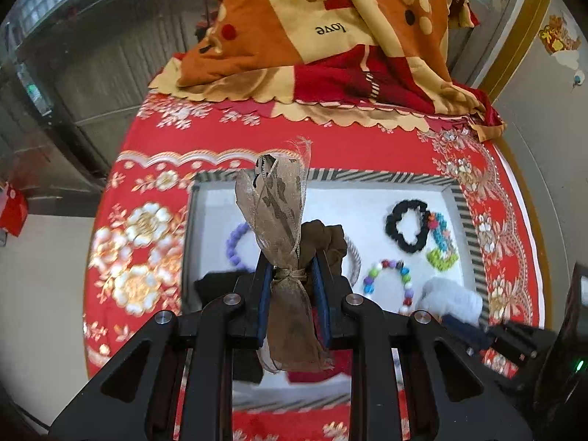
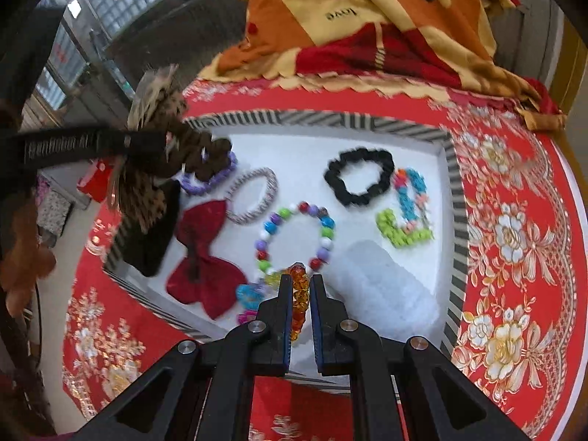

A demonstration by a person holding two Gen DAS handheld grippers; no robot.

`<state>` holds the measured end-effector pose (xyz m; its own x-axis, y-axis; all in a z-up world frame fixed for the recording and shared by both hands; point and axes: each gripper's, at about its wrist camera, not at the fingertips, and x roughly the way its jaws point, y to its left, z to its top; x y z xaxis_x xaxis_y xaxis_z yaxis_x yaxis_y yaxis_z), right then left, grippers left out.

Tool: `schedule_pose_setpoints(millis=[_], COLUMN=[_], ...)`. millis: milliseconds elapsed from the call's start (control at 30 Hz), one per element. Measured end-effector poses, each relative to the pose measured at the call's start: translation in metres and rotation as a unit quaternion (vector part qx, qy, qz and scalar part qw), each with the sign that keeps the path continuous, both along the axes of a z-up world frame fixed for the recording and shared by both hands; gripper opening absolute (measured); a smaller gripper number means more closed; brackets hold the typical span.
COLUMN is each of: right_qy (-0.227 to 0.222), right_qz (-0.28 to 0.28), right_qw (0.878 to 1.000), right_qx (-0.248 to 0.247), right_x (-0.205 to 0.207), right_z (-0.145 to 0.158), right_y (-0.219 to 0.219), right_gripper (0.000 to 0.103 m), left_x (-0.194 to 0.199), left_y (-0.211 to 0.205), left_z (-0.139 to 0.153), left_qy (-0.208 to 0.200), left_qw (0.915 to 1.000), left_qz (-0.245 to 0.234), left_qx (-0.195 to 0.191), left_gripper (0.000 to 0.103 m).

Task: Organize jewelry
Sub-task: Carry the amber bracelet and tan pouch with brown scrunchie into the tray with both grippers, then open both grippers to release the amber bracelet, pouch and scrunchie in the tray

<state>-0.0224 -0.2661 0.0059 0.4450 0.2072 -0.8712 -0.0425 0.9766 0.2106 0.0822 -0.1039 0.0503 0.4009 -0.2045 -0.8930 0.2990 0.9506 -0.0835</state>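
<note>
Right gripper (image 2: 298,278) has its jaws clamped on the amber bead bracelet (image 2: 298,296), strand running lengthwise between them, over the tray's (image 2: 454,198) near edge. Left gripper (image 1: 292,270), jaws pinching a brown ribbon scrunchie (image 1: 279,205), probably hovers at the far-left corner.

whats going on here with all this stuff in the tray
A person holds a tool in each hand over a striped tray on a red floral cloth. The left tool is shut on a brown scrunchie with a gauzy ribbon. The right tool is shut on an amber bead bracelet. Already lying in the tray are a black scrunchie, a red bow, a multicolour bead bracelet and other pieces.
</note>
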Motion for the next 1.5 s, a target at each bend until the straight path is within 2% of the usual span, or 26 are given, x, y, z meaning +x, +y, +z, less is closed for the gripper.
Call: schedule_pose_setpoints(millis=[167, 300, 367, 433, 500, 700, 800, 867, 967, 1367, 1500], right_qy=[0.021, 0.019, 0.012, 0.007, 0.002, -0.008, -0.009, -0.009, -0.011, -0.022, -0.028], right_qz=[-0.004, 0.002, -0.002, -0.008, -0.01, -0.009, -0.011, -0.014, -0.017, -0.039, -0.045], right_qw=[1.0, 1.0, 1.0, 1.0, 1.0, 1.0, 1.0, 1.0, 1.0, 0.999, 0.999], right_qx=[-0.015, -0.019, -0.02, -0.007, 0.005, 0.013, 0.011, 0.01, 0.01, 0.0, -0.006], right_x=[0.0, 0.0, 0.0, 0.001, 0.003, 0.007, 0.008, 0.007, 0.004, -0.02, -0.028], right_z=[-0.014, -0.014, -0.01, -0.006, -0.003, 0.004, 0.006, 0.007, 0.01, 0.027, 0.034], right_y=[0.0, 0.001, 0.0, -0.003, -0.004, 0.0, 0.0, -0.002, -0.003, -0.005, -0.002], right_gripper=[0.008, 0.009, 0.012, 0.025, 0.033, 0.033, 0.033, 0.033, 0.033, 0.035, 0.038], left_x=[0.023, 0.037, 0.041, 0.044, 0.047, 0.046, 0.044, 0.04, 0.032, -0.024, -0.049], left_y=[-0.007, -0.002, 0.0, 0.004, 0.006, 0.011, 0.01, 0.01, 0.014, 0.027, 0.032], left_z=[-0.019, -0.035, -0.043, -0.048, -0.052, -0.057, -0.056, -0.053, -0.044, -0.004, 0.005], left_qy=[0.014, 0.026, 0.03, 0.034, 0.037, 0.039, 0.036, 0.03, 0.017, -0.033, -0.039], left_qw=[0.9998, 0.9992, 0.9988, 0.9985, 0.9981, 0.9974, 0.9973, 0.9972, 0.9976, 0.9966, 0.9964], left_qz=[0.008, 0.02, 0.026, 0.031, 0.035, 0.046, 0.046, 0.047, 0.049, 0.054, 0.058], left_qx=[0.01, 0.022, 0.028, 0.031, 0.036, 0.04, 0.046, 0.051, 0.047, 0.053, 0.048], left_gripper=[0.02, 0.02, 0.02, 0.02, 0.02, 0.021, 0.031, 0.043, 0.053, 0.054, 0.054])
